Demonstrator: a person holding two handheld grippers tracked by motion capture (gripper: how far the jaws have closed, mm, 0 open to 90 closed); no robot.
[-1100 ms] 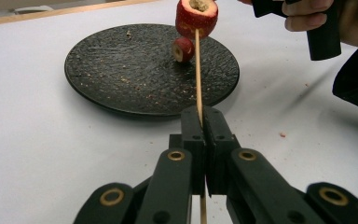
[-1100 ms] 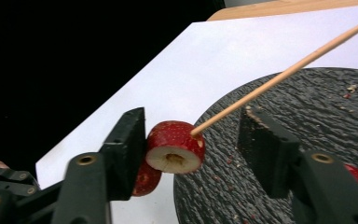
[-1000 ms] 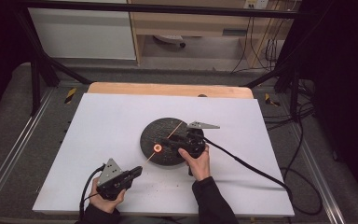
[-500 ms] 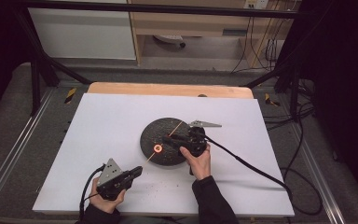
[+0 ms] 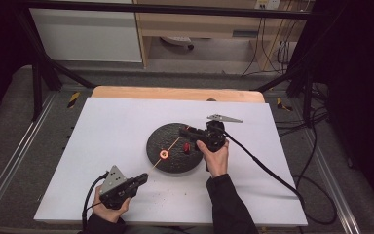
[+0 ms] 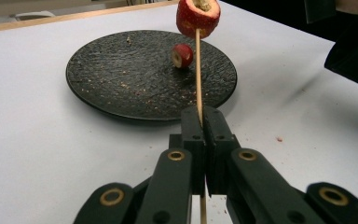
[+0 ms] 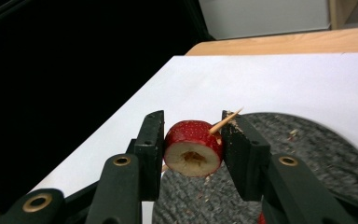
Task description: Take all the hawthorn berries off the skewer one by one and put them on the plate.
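A black plate (image 5: 163, 136) (image 6: 121, 70) sits mid-table. My left gripper (image 5: 143, 178) (image 6: 200, 116) is shut on a wooden skewer (image 5: 177, 140) (image 6: 198, 70) that slants up over the plate. One strawberry piece (image 5: 164, 154) (image 6: 198, 16) is threaded on it. My right gripper (image 5: 182, 131) (image 7: 192, 126) reaches in from the right, shut on another strawberry piece (image 7: 193, 149). The skewer tip (image 7: 226, 120) pokes out of that piece. A third strawberry piece (image 5: 186, 146) (image 6: 182, 55) lies on the plate.
A white sheet (image 5: 117, 126) covers the table, with a wooden edge (image 5: 175, 92) at the far side. The right gripper's cable (image 5: 263, 165) trails across the sheet to the right. Crumbs are scattered on the plate and near the front edge.
My right gripper has shifted slightly up and toward the far right. The left gripper and skewer have barely moved.
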